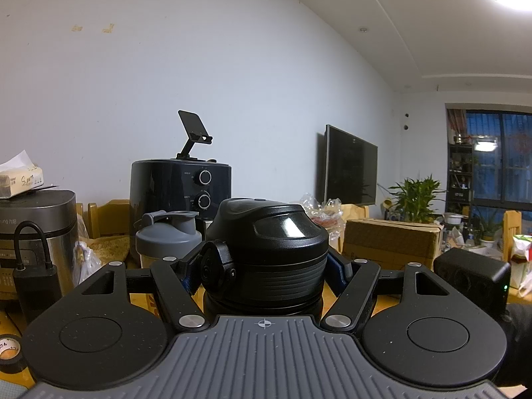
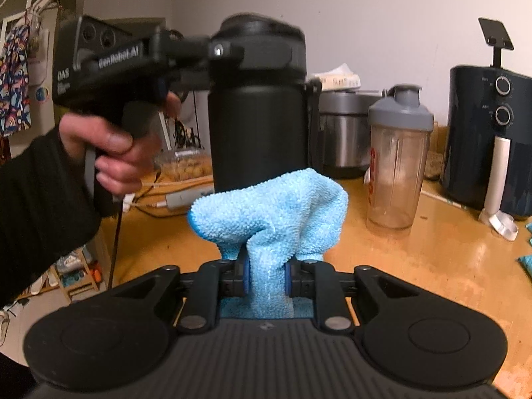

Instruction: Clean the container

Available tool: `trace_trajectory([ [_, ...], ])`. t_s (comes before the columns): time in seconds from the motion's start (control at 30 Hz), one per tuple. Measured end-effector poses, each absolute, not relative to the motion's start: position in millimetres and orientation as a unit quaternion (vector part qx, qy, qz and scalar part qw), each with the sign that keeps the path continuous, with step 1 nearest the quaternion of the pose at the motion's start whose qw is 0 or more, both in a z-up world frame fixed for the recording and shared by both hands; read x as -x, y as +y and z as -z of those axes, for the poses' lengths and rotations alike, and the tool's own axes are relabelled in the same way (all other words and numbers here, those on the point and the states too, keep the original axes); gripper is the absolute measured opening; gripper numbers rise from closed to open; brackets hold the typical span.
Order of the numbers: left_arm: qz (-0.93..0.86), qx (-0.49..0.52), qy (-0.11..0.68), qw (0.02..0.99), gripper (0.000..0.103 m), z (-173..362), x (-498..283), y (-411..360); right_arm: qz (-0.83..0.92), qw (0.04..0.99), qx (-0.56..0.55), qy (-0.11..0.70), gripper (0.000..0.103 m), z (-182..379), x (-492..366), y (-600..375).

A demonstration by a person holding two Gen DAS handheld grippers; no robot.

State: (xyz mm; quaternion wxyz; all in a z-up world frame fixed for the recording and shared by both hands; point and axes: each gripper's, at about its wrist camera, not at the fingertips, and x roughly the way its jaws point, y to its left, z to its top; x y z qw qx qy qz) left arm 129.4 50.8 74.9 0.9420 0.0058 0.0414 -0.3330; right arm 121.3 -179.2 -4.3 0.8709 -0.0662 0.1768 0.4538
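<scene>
My left tongs (image 1: 266, 276) are spread wide and clamped on the ribbed lid of the matte black insulated bottle (image 2: 259, 133), holding it upright above the glossy wooden counter (image 2: 432, 259). My right tongs (image 2: 266, 277) are drawn narrow, pinching a bunched, nubby blue microfibre cloth (image 2: 269, 219) just below the bottle's base. A grey-lidded clear shaker cup (image 2: 397, 159) stands beside it.

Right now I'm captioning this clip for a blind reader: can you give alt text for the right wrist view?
The right hand-held gripper pinches a light blue microfibre cloth just in front of a black bottle, which the left hand-held gripper clamps at its lid. Behind, on the wooden table, stand a shaker cup and an air fryer.
</scene>
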Motion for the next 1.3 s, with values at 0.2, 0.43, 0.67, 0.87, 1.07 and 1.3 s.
trace_trajectory([
  [0.2,0.333,-0.004,0.042,0.942,0.068,-75.4,-130.7,51.0,-0.451,0.865,0.085,0.203,0.010,16.5,-124.1,-172.7],
  [0.43,0.333,-0.004,0.042,0.942,0.068,-74.5,-131.3,51.8,-0.446,0.860,0.103,0.226,0.010,26.4,-125.4,-166.6],
  [0.67,0.334,-0.004,0.042,0.942,0.068,-74.9,-131.0,50.3,-0.442,0.856,0.121,0.241,0.010,33.3,-124.3,-161.2],
  [0.87,0.334,-0.003,0.042,0.942,0.068,-75.1,-130.2,50.7,-0.442,0.856,0.117,0.241,0.010,33.4,-125.0,-161.8],
  [1.07,0.334,-0.002,0.043,0.942,0.068,-74.6,-128.9,50.1,-0.440,0.859,0.109,0.239,0.009,32.5,-124.4,-162.6],
  [1.3,0.334,-0.001,0.044,0.942,0.068,-74.9,-129.5,50.4,-0.440,0.863,0.091,0.231,0.010,29.4,-123.8,-166.3],
])
